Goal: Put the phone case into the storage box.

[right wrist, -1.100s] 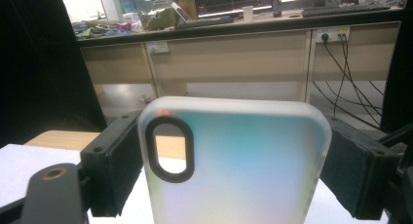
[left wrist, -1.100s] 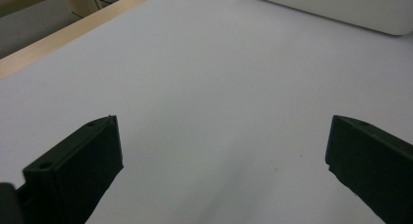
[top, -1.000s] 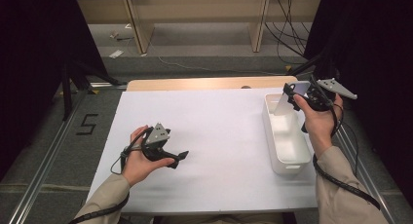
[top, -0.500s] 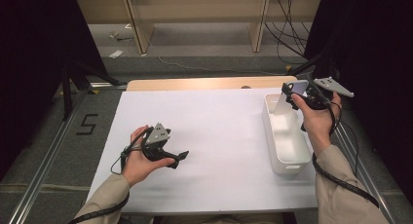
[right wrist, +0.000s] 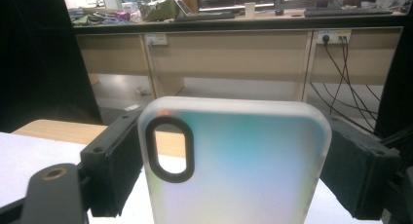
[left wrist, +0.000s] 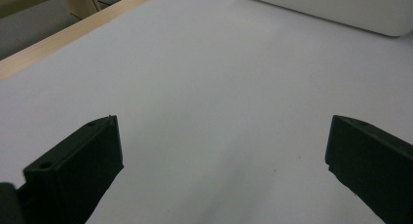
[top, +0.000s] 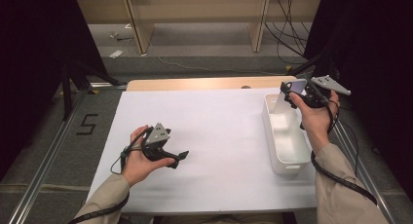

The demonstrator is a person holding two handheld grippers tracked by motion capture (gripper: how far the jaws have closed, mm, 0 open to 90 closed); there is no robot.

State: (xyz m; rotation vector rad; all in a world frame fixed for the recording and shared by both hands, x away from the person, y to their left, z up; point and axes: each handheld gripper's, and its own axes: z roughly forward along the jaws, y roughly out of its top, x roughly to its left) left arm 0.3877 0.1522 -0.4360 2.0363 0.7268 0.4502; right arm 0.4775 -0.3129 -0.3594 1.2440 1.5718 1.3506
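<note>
Slippage is looking like the main risk: the right gripper point(top: 292, 95) is grasping a phone case point(right wrist: 234, 160) by its two long edges only, the pads pressing on smooth frosted plastic. It is holding the case in the air over the far end of the white bin point(top: 287, 158), at the right side of the table point(top: 219, 131). If the hand is tilting or the jaws are easing unevenly, the case could be twisting out and dropping at an angle, hitting the bin's rim and bouncing onto the white sheet or off the right edge, which is lying just beside the bin. A thin case could also be bowing under the squeeze and popping free.

The left gripper point(top: 178, 157) is resting low at the near left, its jaws standing wide apart with nothing between them, well apart from the bin.

Room is looking generous across the middle and left of the table. It is tight on the right: the bin is sitting near that edge, and its far wall is close under the case. The bin is narrow, so the case would be going in more cleanly along its length than across it.
</note>
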